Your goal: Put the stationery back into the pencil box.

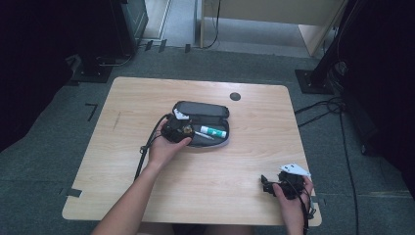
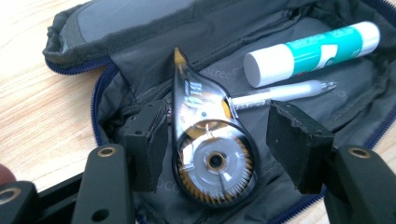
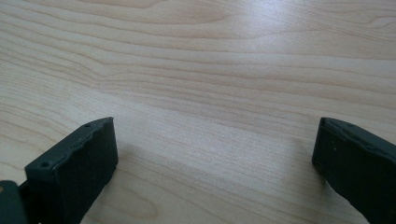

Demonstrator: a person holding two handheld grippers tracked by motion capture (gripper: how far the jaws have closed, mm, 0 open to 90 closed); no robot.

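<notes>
Left gripper jaws apart around tape roller in case, pads clear | right gripper wide open over bare table

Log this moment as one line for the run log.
left gripper: open around correction tape in pencil case | glue stick, pen: inside | right gripper: open above table

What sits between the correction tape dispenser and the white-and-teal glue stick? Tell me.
A slim white pen lies between clear correction tape dispenser and glue stick, seen in left gripper view.
</notes>
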